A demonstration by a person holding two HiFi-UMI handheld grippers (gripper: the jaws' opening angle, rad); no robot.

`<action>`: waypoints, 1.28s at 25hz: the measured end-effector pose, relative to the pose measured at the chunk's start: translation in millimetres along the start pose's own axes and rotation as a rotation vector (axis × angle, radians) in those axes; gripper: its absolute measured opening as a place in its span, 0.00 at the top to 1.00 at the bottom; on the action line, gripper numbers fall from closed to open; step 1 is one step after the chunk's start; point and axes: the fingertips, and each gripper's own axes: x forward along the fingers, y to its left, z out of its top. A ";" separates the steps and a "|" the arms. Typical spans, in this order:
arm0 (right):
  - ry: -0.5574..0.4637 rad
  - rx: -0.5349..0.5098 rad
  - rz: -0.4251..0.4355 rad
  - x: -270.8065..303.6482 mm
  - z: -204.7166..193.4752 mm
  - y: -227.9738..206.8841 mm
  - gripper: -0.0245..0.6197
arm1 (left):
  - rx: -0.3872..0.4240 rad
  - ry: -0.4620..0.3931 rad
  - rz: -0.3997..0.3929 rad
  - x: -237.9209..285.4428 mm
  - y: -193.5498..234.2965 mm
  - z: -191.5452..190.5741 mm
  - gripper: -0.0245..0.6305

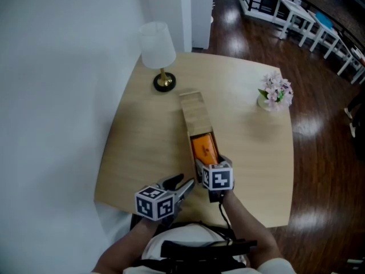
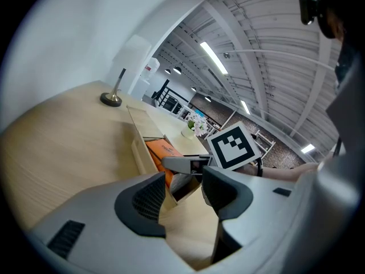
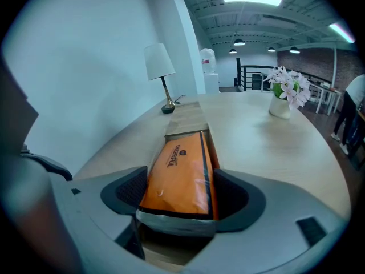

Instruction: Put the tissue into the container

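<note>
- Inside the long wooden container (image 1: 195,114), the orange tissue pack (image 3: 181,164) lies lengthwise, far end towards the lamp (image 1: 158,47).
- Right gripper (image 3: 181,197) pinches its near end.
- Left gripper (image 2: 185,198) is spread, empty.

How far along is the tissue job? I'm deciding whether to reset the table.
Mostly done: the orange plastic tissue pack lies lengthwise in the long wooden box, whose lid covers the far part. In hand: the right gripper grips the pack's near end. Left to do: seat it, let go and pull back. The left gripper is open and empty.
</note>
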 end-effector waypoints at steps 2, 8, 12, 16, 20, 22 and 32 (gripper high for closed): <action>0.004 0.004 0.001 -0.9 -1.3 -0.7 0.39 | 0.001 0.003 0.000 0.2 -0.9 -0.7 0.65; 0.005 -0.037 0.019 3.1 3.3 7.1 0.39 | 0.004 0.008 -0.002 0.3 -5.4 -2.3 0.65; 0.000 -0.032 0.045 3.4 5.4 9.6 0.39 | 0.004 0.006 0.001 -1.6 -4.8 -2.5 0.65; -0.014 0.005 0.077 -5.9 5.4 7.0 0.39 | 0.003 -0.002 0.005 -1.2 -4.4 -2.1 0.65; -0.025 -0.008 0.081 -19.6 7.7 0.0 0.39 | 0.010 -0.019 -0.009 3.8 -11.3 2.7 0.66; -0.037 -0.016 0.093 -27.7 9.4 -3.3 0.39 | 0.015 -0.025 -0.015 7.1 -15.5 4.4 0.67; -0.123 -0.035 0.074 -69.7 19.5 -38.4 0.62 | 0.033 -0.068 -0.064 22.0 -39.5 16.1 0.78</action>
